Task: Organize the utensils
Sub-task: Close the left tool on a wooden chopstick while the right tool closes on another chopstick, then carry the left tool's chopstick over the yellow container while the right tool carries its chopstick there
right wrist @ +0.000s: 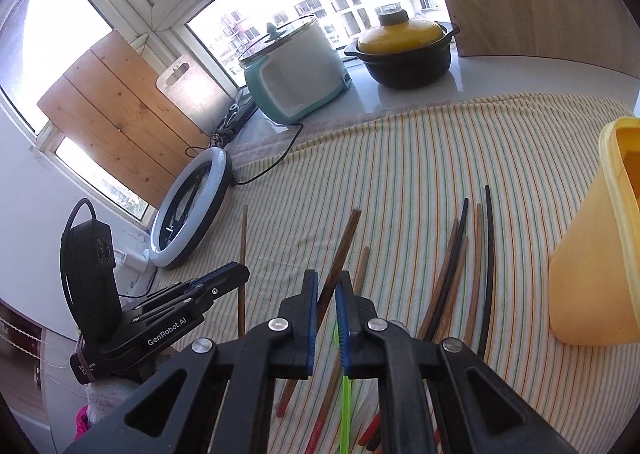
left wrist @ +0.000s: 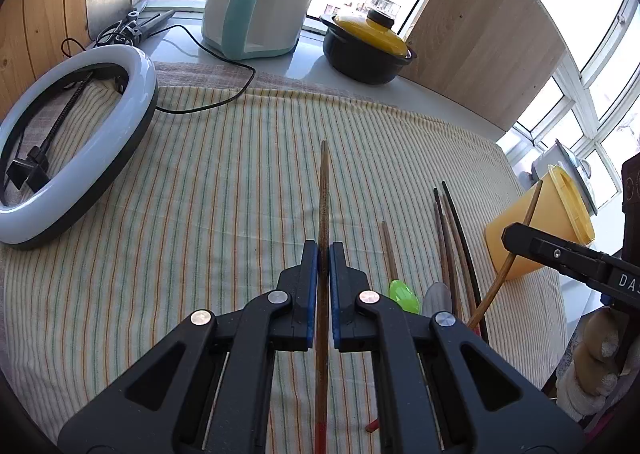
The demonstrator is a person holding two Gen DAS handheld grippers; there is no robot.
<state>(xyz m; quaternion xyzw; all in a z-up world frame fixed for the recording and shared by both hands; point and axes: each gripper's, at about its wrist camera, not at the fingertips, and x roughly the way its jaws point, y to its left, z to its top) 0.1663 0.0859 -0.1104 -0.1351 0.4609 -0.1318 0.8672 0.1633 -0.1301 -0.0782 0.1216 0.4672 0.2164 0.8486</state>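
While most chopsticks [right wrist: 448, 278] lie loose on the desk [left wrist: 200, 181], each tool pinches one, the cup [left wrist: 548, 221] near-empty

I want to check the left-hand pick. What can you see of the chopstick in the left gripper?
The chopstick is a slim brown wooden stick with a red-painted end nearest the camera. The left gripper is shut on it, blue pads pressing both sides partway along. It points away over the striped cloth, lifted clear, apart from the other chopsticks.
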